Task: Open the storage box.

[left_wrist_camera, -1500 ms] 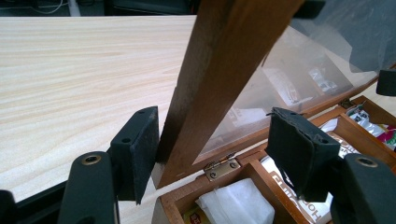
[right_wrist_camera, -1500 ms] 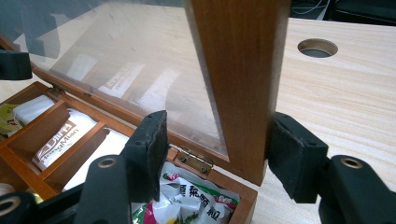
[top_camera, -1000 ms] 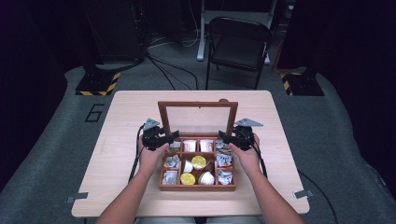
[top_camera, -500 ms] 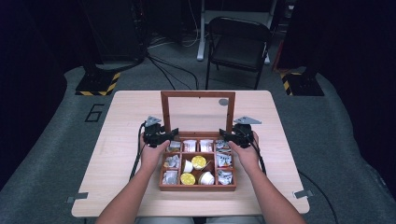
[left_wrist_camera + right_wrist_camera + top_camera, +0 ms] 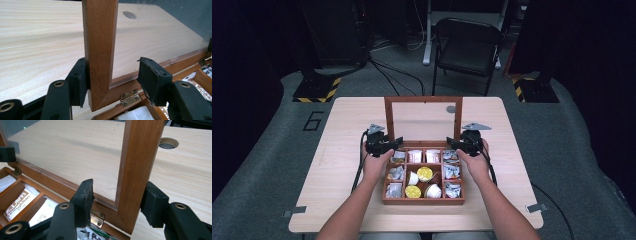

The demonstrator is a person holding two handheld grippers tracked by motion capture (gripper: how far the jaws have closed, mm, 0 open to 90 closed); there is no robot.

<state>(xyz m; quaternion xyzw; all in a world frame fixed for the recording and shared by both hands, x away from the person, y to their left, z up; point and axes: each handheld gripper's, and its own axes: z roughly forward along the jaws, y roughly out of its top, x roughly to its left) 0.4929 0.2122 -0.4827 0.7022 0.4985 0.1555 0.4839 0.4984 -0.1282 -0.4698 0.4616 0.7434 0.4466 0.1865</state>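
Left tongs (image 5: pixel 397 142), box's 10 o'clock: open, straddling the lid's (image 5: pixel 388 120) left post, outer pad touching. Lid upright at 12, apparently steadied from both sides. Right tongs (image 5: pixel 452 144), 2 o'clock: jaws just closing, right post between, not clamped. Count: one box (image 5: pixel 422 201) at table's (image 5: pixel 347 130) 6; nine compartments; two yellow cups (image 5: pixel 424 173).

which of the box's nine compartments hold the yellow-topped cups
Two of the wooden box: the centre cell and the near-row middle one. The others hold white or silvery items.

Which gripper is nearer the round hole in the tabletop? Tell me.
Right. The right gripper straddles the lid's right rail, close before the hole; the left gripper straddles the left rail, farther away.
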